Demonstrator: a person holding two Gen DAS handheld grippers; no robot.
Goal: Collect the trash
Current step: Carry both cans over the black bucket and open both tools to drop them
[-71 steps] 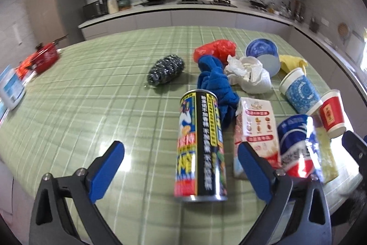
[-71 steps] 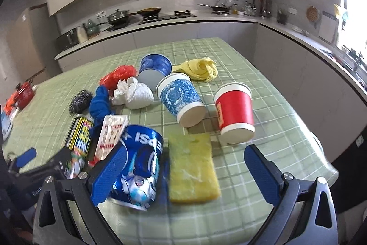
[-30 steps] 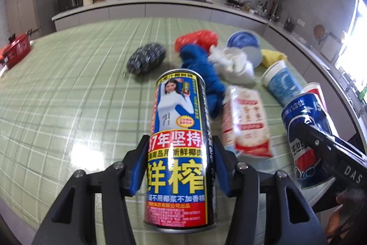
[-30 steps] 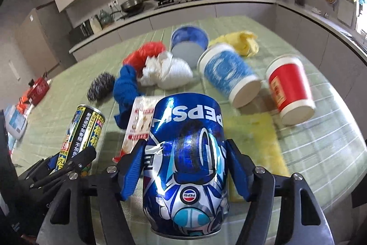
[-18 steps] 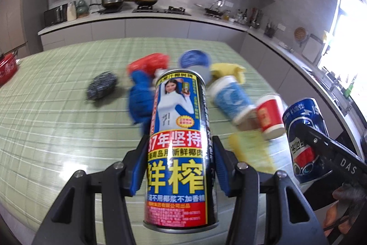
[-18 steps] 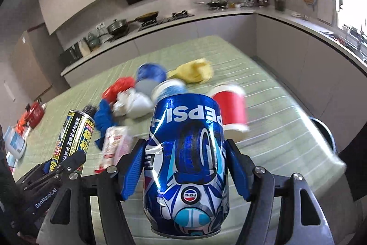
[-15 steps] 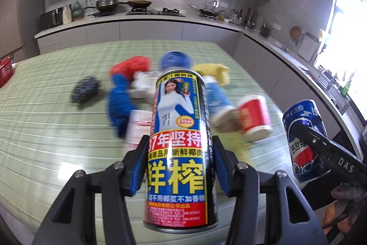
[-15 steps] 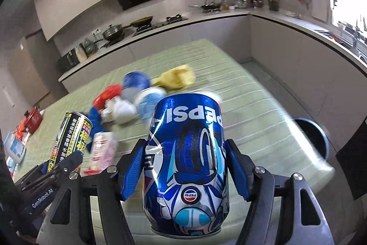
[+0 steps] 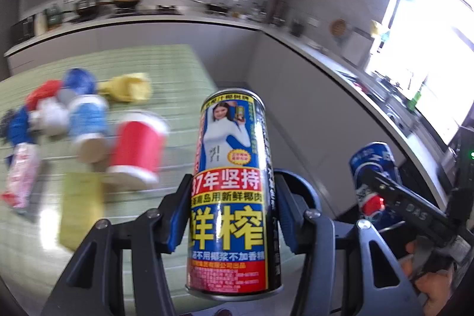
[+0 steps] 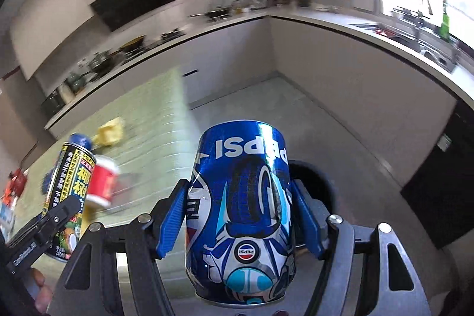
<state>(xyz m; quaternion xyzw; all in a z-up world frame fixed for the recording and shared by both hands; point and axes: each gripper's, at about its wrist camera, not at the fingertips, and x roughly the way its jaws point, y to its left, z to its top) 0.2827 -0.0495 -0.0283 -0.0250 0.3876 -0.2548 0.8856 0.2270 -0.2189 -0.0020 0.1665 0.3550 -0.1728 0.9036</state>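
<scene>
My left gripper [image 9: 232, 215] is shut on a tall coconut-juice can [image 9: 232, 191] with a blue, yellow and red label, held upright in the air past the table's right edge. My right gripper [image 10: 241, 218] is shut on a dented blue Pepsi can [image 10: 241, 209], held over the grey floor. Behind the Pepsi can shows a dark round bin [image 10: 314, 182] on the floor, mostly hidden. The left wrist view also shows the Pepsi can [image 9: 374, 182] at the right. The right wrist view has the juice can [image 10: 69, 197] at its left.
On the green checked table [image 9: 166, 70] lie a red paper cup [image 9: 136, 147], a blue paper cup [image 9: 87, 120], a yellow cloth [image 9: 127, 88], a yellow sponge [image 9: 78, 209], a snack packet [image 9: 20, 176] and other blurred items. Grey counters [image 10: 370, 28] line the walls. A hand [image 9: 432, 286] holds the right gripper.
Both grippers, each still shut on its can, swung right off the table toward the floor. The table items slid left in both views, and a dark bin came into the right wrist view.
</scene>
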